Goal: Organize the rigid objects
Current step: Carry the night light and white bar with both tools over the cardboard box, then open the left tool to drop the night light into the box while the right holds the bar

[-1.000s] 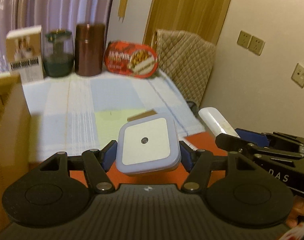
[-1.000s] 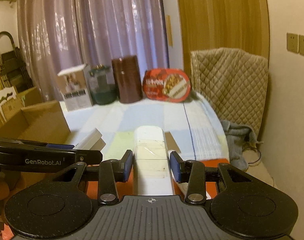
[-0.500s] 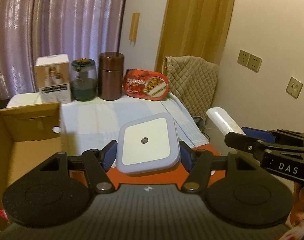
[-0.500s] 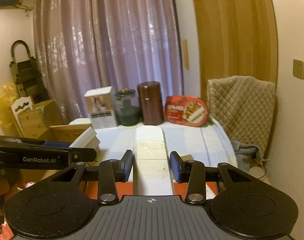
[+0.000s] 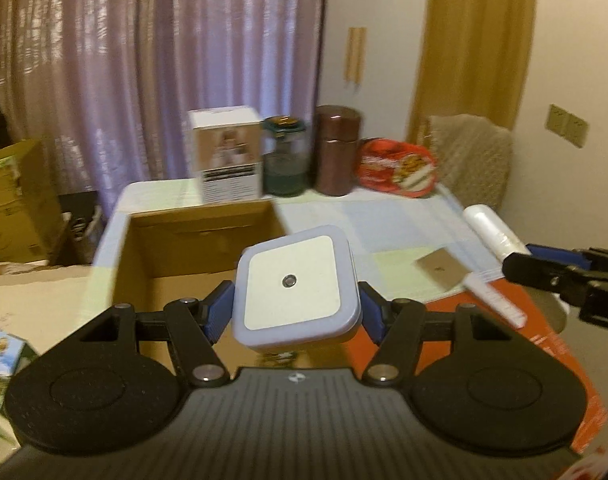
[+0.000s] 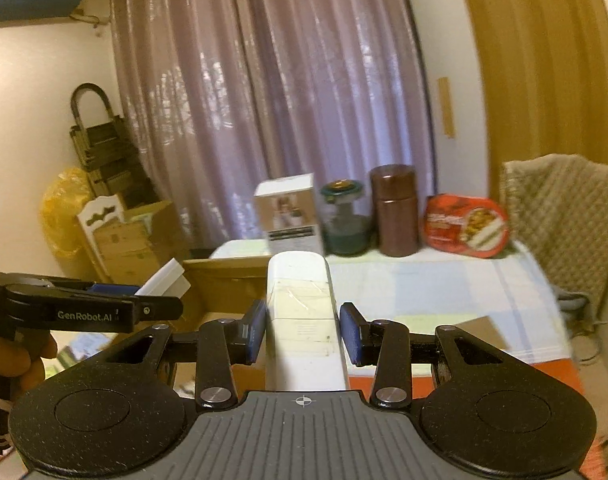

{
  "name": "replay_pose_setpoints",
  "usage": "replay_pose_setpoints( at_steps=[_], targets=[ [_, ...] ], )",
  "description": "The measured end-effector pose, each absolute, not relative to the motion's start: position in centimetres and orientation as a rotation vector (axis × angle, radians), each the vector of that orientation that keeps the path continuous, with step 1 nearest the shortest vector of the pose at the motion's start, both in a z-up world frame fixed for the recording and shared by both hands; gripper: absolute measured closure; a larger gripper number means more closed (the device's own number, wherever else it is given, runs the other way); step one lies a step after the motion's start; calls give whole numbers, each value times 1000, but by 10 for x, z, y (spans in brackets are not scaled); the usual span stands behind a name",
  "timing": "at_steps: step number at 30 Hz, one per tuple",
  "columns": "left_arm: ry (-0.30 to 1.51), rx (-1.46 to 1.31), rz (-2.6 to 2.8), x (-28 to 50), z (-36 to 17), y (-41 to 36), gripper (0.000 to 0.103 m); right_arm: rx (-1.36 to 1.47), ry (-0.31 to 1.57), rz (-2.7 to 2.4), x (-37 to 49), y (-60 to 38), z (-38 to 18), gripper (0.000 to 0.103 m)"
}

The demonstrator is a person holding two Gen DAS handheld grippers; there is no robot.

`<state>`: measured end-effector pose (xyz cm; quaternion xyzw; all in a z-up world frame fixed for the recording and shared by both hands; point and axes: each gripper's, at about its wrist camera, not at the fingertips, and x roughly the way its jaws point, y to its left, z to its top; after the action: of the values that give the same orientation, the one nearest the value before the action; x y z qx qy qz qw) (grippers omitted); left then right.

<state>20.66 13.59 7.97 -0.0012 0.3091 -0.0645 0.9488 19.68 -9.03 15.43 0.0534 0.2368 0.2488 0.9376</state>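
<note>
My left gripper (image 5: pixel 295 314) pinches a square white night light (image 5: pixel 293 290) by its sides, held in the air over the open cardboard box (image 5: pixel 163 248) on the table (image 5: pixel 384 220). My right gripper (image 6: pixel 302 334) clamps a long white remote-like bar (image 6: pixel 301 320), also held above the table near the box. Carton (image 5: pixel 227 154), glass jar (image 5: pixel 284 156), brown canister (image 5: pixel 336 150) and red tin (image 5: pixel 398 168) stand along the far edge.

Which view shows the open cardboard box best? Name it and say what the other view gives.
The left wrist view: the cardboard box lies open ahead, its rim and inner walls visible beyond the left gripper. The right wrist view shows only part of the box, cut off by the white remote and the gripper holding it.
</note>
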Motion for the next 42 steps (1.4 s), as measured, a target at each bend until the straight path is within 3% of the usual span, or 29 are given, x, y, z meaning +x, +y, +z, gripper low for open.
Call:
replay_pose_setpoints(
  at_steps=[14,42],
  targets=[
    [709,33,-46,238,39,208,43,131,574,583,254,0,104,66],
    [777,93,-63,295,-9,218,43,78,684,604,329,61,54,66]
  ],
)
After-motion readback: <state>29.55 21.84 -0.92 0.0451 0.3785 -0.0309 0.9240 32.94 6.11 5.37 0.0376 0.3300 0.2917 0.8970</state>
